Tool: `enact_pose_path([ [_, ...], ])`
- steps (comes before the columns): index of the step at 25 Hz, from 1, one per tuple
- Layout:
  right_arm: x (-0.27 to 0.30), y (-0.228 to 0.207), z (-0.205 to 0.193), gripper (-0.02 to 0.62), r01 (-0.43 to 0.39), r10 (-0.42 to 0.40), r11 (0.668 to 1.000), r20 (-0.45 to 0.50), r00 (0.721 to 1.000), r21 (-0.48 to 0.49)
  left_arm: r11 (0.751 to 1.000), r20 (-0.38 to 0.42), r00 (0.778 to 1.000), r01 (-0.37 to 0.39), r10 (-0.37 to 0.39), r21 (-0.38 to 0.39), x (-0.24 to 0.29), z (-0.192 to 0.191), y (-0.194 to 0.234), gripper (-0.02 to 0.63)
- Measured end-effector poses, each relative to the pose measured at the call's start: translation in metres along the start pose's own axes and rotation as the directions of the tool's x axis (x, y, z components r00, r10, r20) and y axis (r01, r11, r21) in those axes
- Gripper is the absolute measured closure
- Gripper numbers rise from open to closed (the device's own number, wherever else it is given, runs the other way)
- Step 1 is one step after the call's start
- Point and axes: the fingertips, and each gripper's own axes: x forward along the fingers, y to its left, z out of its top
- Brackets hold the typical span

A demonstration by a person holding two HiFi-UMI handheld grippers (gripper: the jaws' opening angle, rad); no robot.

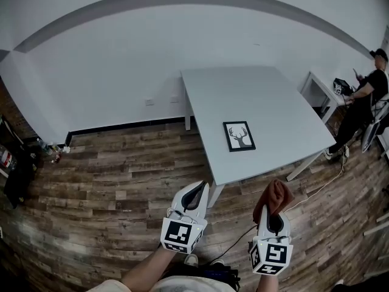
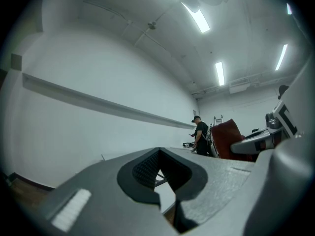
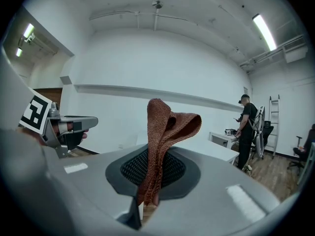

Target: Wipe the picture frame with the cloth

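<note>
Both claws sit low in the head view, over the wood floor (image 1: 109, 181), just short of the bench (image 1: 267, 90). The left claw (image 1: 197, 188) is closed tip to tip with nothing in it (the left gripper view agrees). The right claw (image 1: 268, 210) is clamped on the cloth (image 1: 277, 194), which is rust-brown, folded, and sticking up past the jaws. The picture frame (image 1: 239, 135) lies flat on the bench near its front edge, with a black border and an antlered deer print, well apart from both claws. A person (image 1: 368, 96) is by a small table (image 1: 322, 87) at far right.
</note>
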Motion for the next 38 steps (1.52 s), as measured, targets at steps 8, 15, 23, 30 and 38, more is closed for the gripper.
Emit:
enact_pose_path([
  [8, 0.048, -0.008, -0.019, 0.538, -0.033, 0.034, 0.999, -0.025, 0.999, 0.028, 1.000, -0.030, 0.999, -0.014, 0.015, 0.006, 0.038, -0.019, 0.007, 0.606],
  [15, 0.104, -0.039, -0.017, 0.537, -0.065, 0.067, 0.997, -0.039, 0.997, 0.049, 0.999, -0.031, 0.999, -0.033, 0.034, 0.021, 0.099, -0.021, 0.007, 0.606],
  [23, 0.163, -0.086, -0.007, 0.537, -0.109, 0.112, 0.993, -0.043, 0.993, 0.053, 0.997, -0.019, 0.997, -0.070, 0.071, 0.043, 0.167, -0.011, 0.001, 0.606],
  [30, 0.201, -0.113, -0.007, 0.537, -0.173, 0.176, 0.983, -0.054, 0.983, 0.054, 0.992, -0.024, 0.993, -0.113, 0.114, 0.063, 0.210, -0.013, -0.006, 0.606],
  [38, 0.247, -0.118, -0.011, 0.537, -0.193, 0.197, 0.979, -0.076, 0.977, 0.062, 0.989, -0.037, 0.991, -0.129, 0.132, 0.066, 0.241, -0.023, 0.009, 0.606],
])
